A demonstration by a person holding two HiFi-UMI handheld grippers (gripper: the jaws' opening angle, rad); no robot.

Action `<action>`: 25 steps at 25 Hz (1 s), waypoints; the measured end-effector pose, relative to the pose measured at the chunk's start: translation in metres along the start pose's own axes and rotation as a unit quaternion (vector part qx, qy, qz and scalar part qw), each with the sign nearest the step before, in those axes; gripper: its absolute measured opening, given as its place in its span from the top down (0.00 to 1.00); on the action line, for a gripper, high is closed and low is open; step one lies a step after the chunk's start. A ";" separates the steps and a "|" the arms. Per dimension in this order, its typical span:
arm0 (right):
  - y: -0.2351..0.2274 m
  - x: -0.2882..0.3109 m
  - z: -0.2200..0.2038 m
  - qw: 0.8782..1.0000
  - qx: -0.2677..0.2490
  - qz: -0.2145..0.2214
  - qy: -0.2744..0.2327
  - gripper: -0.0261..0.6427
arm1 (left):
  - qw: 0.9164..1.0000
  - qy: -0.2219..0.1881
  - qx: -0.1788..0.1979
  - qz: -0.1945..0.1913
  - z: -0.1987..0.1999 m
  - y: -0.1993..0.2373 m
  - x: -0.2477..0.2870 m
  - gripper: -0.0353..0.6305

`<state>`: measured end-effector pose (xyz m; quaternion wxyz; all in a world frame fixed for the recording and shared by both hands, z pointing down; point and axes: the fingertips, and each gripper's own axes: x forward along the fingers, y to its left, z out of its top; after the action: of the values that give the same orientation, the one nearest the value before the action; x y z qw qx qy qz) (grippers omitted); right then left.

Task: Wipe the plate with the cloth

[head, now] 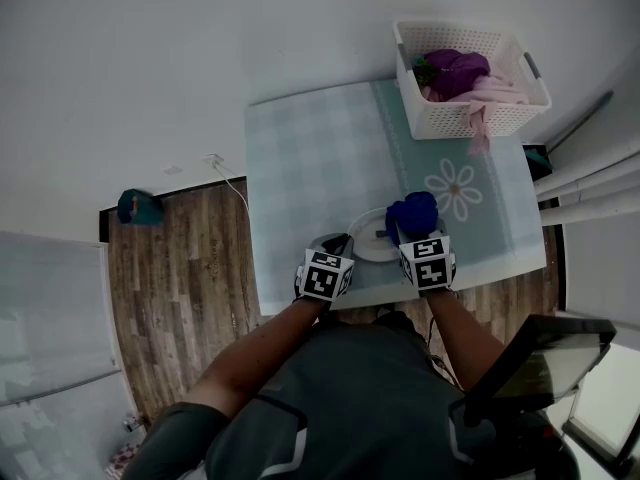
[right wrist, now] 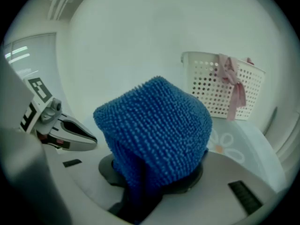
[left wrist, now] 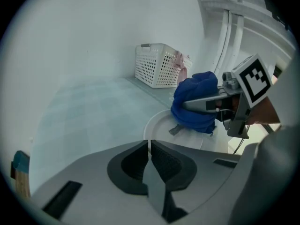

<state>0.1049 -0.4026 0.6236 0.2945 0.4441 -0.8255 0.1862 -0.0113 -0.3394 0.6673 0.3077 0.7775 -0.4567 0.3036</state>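
The cloth (right wrist: 154,125) is bright blue and fuzzy, with lots of tiny bumps. It is all bunched up into a fat lump. The right gripper (right wrist: 150,175) has its jaws squeezed on the bottom of the lump, so the cloth sticks up and out past them and hides their tips.

The plate (left wrist: 161,123) is round, white and flat. It sits on the table (head: 300,168), close to the edge by the person. The blue lump is over the right side of the plate, very low. I cannot tell if it touches the plate.

The left gripper (left wrist: 149,148) has its jaws pressed together on the near rim of the plate. A thin white bit of the rim shows between them.

Both of the person's arms reach forward from the body, just over the near edge of the table. The two grippers are side by side and close to each other. The left one leans a little toward the right one. The right one points straight ahead. Each has a cube with black and white squares on top.

The table has a pale checked cover with a white flower (head: 452,188) on it. A white basket (head: 440,120) stands at the far right corner. A purple cloth (head: 455,68) is inside it, and a pink cloth (head: 480,133) hangs over its side
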 end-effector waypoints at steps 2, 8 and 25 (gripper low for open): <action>0.032 -0.001 0.012 0.998 -0.024 0.046 -0.017 0.76 | 1.000 -0.001 -0.004 -0.003 0.001 0.001 0.000 0.93; 0.104 0.021 0.001 0.988 -0.083 0.127 0.010 0.76 | 1.000 -0.003 0.005 0.002 0.001 0.002 0.001 0.93; 0.014 -0.005 -0.033 0.997 -0.045 0.032 0.052 0.76 | 1.000 0.000 0.021 0.005 0.000 0.001 -0.001 0.93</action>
<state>0.1052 -0.3734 0.6446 0.3506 0.3938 -0.8301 0.1814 -0.0124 -0.3389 0.6667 0.2895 0.7814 -0.4543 0.3150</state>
